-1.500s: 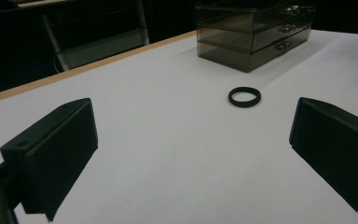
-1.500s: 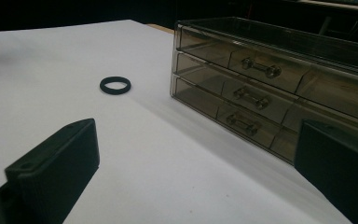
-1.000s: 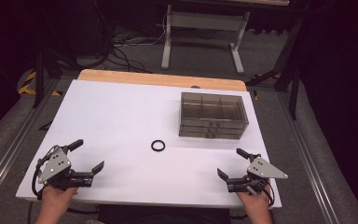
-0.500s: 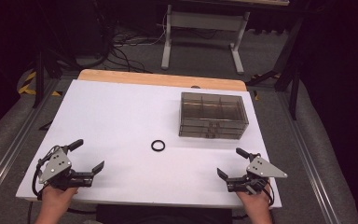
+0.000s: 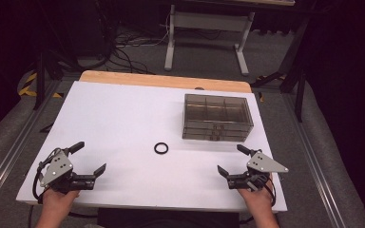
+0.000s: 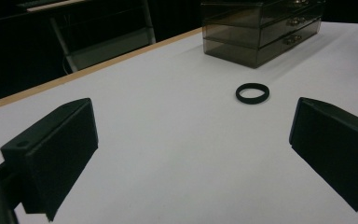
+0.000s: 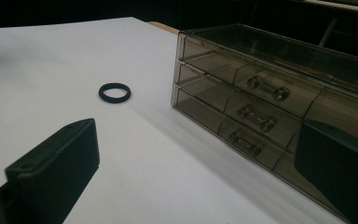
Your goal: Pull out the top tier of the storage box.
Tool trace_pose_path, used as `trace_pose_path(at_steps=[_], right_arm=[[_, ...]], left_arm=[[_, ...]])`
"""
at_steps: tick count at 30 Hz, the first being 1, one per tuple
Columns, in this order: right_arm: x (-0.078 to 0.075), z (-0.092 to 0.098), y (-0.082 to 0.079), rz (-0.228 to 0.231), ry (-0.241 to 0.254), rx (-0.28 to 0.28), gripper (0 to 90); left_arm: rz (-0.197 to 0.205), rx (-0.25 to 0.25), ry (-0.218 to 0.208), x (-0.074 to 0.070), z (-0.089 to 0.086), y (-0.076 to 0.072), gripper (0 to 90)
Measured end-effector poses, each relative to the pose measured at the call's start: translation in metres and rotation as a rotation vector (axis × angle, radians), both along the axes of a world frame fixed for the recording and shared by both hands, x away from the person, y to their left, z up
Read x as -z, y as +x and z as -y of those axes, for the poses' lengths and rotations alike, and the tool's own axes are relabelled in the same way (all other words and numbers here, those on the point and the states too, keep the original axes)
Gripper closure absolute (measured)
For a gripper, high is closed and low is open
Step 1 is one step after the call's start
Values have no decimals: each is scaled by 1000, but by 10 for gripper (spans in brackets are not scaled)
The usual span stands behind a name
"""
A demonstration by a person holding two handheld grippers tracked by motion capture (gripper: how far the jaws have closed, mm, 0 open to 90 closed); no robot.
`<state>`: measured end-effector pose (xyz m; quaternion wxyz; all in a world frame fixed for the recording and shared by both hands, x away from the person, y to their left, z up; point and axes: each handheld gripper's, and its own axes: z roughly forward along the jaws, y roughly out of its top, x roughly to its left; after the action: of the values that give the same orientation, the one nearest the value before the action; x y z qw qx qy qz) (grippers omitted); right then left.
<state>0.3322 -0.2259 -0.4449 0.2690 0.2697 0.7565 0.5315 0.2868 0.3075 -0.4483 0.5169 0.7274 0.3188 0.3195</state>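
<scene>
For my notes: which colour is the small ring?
Black ring, clearest in the left gripper view.

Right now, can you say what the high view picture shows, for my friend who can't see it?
A person's two hands each hold an open tool, the left tool and right tool, at the near edge of a white table. A small black ring lies between them, with a smoky clear drawer box behind it to the right.

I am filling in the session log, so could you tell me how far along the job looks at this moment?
Nothing looks done yet: the black ring lies alone on the white table, and the smoked drawer box has all drawers shut. Nothing is in hand; the left gripper and right gripper sit open near the front edge. Every step remains.
</scene>
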Motion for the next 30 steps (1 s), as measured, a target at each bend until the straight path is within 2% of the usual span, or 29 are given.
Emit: trace_pose_path(at_steps=[1, 4, 19, 25, 30], right_arm=[[-2, -4, 3, 0, -20, 5, 8], [-4, -7, 5, -3, -36, 0, 8], [-14, -19, 14, -1, -28, -21, 7], [-14, -20, 15, 5, -54, -14, 7], [-15, -21, 15, 26, -70, -30, 7]], left_arm=[[3, -5, 1, 0, 0, 0, 16], [4, -1, -5, -1, 0, 0, 16], [4, 23, 4, -1, 4, 6, 16], [-1, 22, 0, 0, 4, 6, 16], [1, 19, 3, 0, 5, 6, 16]])
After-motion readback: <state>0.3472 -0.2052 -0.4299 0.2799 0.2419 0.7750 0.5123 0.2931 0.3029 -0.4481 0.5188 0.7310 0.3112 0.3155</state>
